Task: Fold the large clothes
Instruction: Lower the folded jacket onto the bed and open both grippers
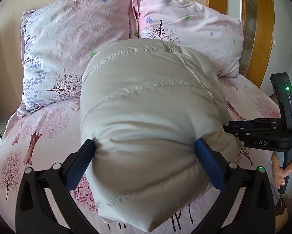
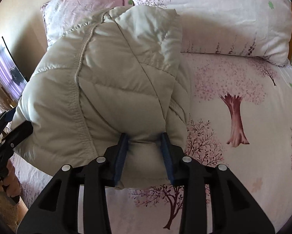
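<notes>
Together, two tools, left tool [image 1: 146, 154] and right tool [image 2: 145, 152], clench one puffy jacket [image 1: 146, 101] (two pillows [image 1: 68, 44] behind).

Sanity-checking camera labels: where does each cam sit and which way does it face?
Left wrist: on the left hand-held gripper, facing the pillows over the beige puffer jacket it clamps; the right hand and its gripper show at right.
Right wrist: on the right hand-held gripper, facing the same way, pinching the jacket's edge; the left gripper shows at far left.
Shared: jacket, pillows, floral bedsheet.
</notes>
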Demonstrator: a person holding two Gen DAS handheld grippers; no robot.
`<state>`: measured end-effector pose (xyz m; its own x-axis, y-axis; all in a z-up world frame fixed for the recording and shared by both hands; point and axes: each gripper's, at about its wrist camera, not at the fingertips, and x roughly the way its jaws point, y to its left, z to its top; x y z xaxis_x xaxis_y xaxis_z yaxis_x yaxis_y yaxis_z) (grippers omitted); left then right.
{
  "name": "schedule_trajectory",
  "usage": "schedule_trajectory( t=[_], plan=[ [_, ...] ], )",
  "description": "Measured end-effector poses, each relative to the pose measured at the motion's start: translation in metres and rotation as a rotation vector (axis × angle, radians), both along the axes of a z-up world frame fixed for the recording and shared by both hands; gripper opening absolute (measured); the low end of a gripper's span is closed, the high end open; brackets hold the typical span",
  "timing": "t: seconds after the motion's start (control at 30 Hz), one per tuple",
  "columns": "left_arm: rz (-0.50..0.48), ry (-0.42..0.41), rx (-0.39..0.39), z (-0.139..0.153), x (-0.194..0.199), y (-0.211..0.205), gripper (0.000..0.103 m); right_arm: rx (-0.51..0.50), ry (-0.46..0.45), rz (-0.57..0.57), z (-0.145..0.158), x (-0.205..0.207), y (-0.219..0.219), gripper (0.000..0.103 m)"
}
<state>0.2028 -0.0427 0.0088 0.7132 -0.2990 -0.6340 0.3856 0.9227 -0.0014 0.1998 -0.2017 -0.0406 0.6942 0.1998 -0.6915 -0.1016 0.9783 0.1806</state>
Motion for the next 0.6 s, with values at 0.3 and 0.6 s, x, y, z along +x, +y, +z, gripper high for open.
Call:
schedule_trajectory(
  t=[0.3, 0.6],
  plan=[
    [0.058, -0.017, -0.042, 0.011, -0.005, 0.015, 0.101, 0.030, -0.055, -0.086, 0.006, -0.015, -0.009, 0.063],
    [0.161, -0.063, -0.007, 0.026, -0.039, 0.044, 0.101, 0.005, -0.199, -0.197, 0.037, -0.065, -0.016, 0.101]
  ],
)
